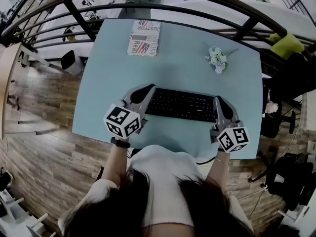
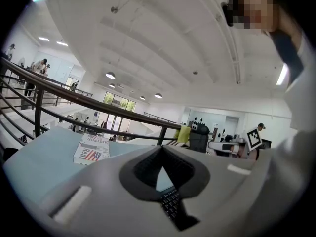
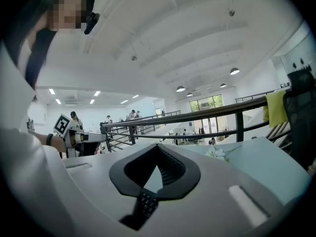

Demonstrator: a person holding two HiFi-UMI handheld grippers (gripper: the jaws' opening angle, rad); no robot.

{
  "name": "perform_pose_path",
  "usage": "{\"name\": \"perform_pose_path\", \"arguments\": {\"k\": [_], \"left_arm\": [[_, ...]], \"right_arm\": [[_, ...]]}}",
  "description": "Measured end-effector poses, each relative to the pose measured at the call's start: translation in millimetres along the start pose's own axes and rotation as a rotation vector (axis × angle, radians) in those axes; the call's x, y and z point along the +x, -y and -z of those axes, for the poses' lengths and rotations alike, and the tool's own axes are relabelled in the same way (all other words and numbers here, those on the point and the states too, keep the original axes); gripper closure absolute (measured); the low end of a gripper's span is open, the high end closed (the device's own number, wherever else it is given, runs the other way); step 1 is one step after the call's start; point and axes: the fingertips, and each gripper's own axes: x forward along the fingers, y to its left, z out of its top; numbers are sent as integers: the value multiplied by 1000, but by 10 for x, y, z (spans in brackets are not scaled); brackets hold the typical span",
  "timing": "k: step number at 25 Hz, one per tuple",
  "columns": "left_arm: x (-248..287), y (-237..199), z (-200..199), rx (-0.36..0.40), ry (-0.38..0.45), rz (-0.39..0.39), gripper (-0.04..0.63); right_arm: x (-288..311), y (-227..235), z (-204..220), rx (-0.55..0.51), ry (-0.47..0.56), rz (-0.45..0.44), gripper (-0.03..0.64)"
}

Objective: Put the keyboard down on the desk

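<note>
Keyboard: the black keyboard (image 1: 180, 105) lies lengthwise across the near half of the pale blue desk (image 1: 187, 38), close to the front edge and level with it. I can't tell from above whether its underside is touching the top yet.
Weight and stiffness: probably light, a thin rigid plastic slab. It should stay straight when carried by its ends and not sag.
Surface: smooth hard casing, likely a little slippery under the jaw pads. The keys give if pressed, so the casing edge is the safer place to grip.
Where to hold: the two short ends, one tool on each, so that it comes down flat rather than corner first.
Left gripper (image 1: 144, 94): its jaws are closed onto the keyboard's left end. Its own camera shows rows of keys (image 2: 172, 204) in the narrow slot where the pads meet.
Right gripper (image 1: 219, 105): it is clamped the same way on the right end, with keys (image 3: 144, 204) showing in the gap between its closed pads.
Surroundings: a magazine (image 1: 144, 37) and a small bunch of flowers (image 1: 217, 59) sit at the far side of the desk, well apart from the keyboard.
Setting down: I'd judge both ends should lower together, and the jaws should open only once the keyboard rests fully on the desk.
</note>
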Motion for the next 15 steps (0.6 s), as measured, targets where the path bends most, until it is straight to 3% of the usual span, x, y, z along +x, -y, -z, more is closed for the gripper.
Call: {"name": "perform_pose_path", "arguments": {"k": [15], "left_arm": [[50,-97,80,-20,-23,-12,538]], "right_arm": [[42,35,57,6,-29,1,615]]}}
